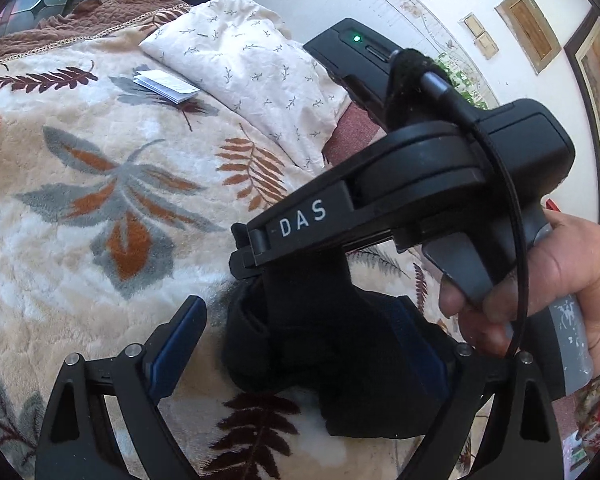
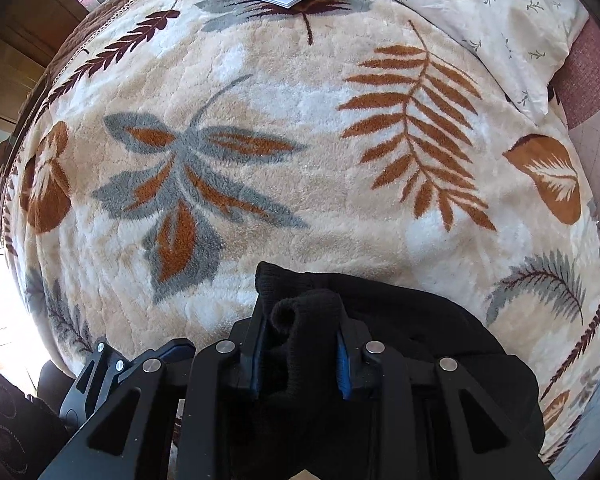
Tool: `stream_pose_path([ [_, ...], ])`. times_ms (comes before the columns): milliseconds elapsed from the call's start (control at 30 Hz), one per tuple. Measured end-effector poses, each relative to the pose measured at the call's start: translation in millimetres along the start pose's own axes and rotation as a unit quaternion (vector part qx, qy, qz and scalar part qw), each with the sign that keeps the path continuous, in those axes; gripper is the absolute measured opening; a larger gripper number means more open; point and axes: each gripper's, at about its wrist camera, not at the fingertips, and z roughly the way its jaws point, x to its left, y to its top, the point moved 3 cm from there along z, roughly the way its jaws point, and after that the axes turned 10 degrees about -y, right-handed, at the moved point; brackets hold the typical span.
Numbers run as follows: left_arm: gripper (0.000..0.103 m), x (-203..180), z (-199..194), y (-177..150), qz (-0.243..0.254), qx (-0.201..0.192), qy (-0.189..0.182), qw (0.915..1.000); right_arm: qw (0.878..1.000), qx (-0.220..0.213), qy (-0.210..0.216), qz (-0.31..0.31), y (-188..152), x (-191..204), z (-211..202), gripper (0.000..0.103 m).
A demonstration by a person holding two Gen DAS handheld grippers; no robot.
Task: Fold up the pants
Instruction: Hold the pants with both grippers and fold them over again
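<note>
The black pants [image 2: 400,320] lie bunched on the leaf-patterned blanket at the near edge of the bed. My right gripper [image 2: 300,344] is shut on a ribbed fold of the black pants, which stick up between its blue pads. In the left wrist view the right gripper's body [image 1: 400,184], marked DAS, crosses the frame with a hand on its handle, and the pants [image 1: 332,344] hang below it. My left gripper [image 1: 300,344] is open, with the pants between its spread fingers; its left finger [image 1: 176,340] shows clear of the cloth.
A plush blanket [image 2: 300,168] with leaf prints covers the bed. A white patterned pillow [image 1: 244,68] lies at the far side, with a folded paper booklet [image 1: 164,84] beside it. The bed's edge drops off at left in the right wrist view.
</note>
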Motion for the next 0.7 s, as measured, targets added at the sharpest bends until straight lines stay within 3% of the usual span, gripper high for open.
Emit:
stream_pose_path([
  [100,0.092,2,7,-5,0.012,0.012,0.027,0.9995,1.0,0.0,0.0,-0.004,0,9,0,0.029],
  [167,0.08,12,16,-9,-0.003,0.031,0.045,0.9985,1.0,-0.001,-0.003,-0.006,1,11,3,0.029],
  [233,0.039,20,23,-11,-0.027,0.051,0.032,0.9978,1.0,-0.002,0.001,-0.002,-2,13,1,0.029],
  [300,0.022,25,24,-12,-0.042,0.059,0.023,0.9971,1.0,-0.005,-0.002,-0.005,-6,16,1,0.029],
  [700,0.018,-15,5,-13,-0.012,0.057,-0.001,0.9983,0.998,-0.063,0.023,0.02,-34,12,-28,0.027],
])
